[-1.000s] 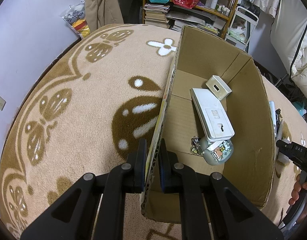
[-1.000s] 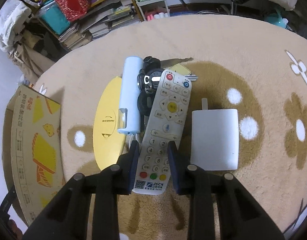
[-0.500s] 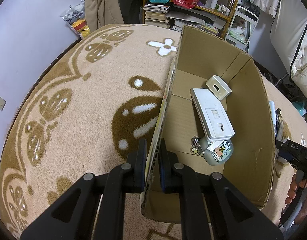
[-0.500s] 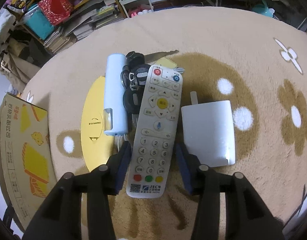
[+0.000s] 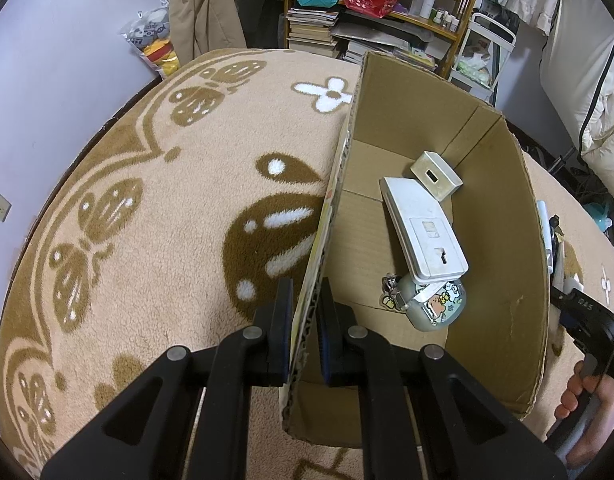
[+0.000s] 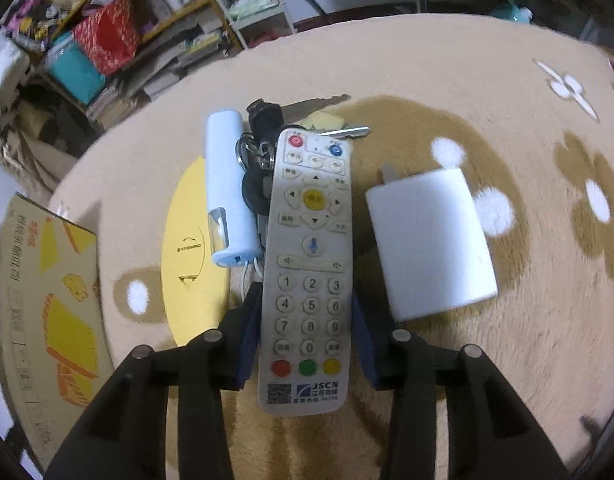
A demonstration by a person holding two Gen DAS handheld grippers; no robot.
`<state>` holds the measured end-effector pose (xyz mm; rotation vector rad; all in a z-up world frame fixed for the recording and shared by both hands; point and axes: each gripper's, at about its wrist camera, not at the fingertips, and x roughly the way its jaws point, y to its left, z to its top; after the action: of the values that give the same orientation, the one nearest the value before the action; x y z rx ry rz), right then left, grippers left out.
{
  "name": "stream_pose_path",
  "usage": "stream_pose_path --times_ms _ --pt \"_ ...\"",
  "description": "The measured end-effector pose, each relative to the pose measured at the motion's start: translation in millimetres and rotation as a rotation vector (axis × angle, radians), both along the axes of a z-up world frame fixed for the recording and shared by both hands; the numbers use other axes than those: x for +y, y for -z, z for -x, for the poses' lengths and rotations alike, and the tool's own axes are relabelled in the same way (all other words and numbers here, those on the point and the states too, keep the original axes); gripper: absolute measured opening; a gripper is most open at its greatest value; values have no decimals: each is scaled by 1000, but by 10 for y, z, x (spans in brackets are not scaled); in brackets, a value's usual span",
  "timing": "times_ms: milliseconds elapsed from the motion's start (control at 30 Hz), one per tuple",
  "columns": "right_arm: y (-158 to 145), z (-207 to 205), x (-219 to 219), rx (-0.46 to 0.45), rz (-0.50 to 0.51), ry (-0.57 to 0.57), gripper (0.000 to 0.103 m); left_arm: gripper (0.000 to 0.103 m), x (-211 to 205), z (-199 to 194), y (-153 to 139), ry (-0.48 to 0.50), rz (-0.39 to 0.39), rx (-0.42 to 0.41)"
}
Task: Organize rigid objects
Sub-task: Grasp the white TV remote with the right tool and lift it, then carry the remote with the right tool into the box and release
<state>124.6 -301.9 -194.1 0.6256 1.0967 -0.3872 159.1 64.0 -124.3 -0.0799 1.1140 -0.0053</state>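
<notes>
Two tools: left (image 5: pixel 305 322) pinches the box wall (image 5: pixel 327 232); right (image 6: pixel 305 332), closing, straddles the "JSCN" remote (image 6: pixel 309 264).

White remote (image 6: pixel 311 264) lies flat on rug beside white charger (image 6: pixel 431 240).

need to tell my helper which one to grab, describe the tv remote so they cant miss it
On the beige rug, beside the cardboard box, a few things lie clustered. The remote lies between the right gripper fingers: long, white, the only thing with numbered buttons.
</notes>
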Motion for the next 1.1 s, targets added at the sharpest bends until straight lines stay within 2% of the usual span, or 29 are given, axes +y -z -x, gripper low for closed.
stream_pose_path --times_ms 300,433,800,967,1100 --pt "-234 182 -86 -80 -101 56 44 10 12 -14 -12 -4 -2 -1" --pt "-438 160 2 -112 -108 31 44 10 -7 1 -17 0 -9 -4" --pt "-1075 -128 602 -219 -52 -215 44 10 -11 9 -17 -1 -4 -2" --pt "-1239 -365 1064 -212 51 -362 44 10 -17 8 -14 -3 -2 -1" --pt "-1276 -465 1375 -220 24 -439 44 10 -21 14 -18 -3 2 -1"
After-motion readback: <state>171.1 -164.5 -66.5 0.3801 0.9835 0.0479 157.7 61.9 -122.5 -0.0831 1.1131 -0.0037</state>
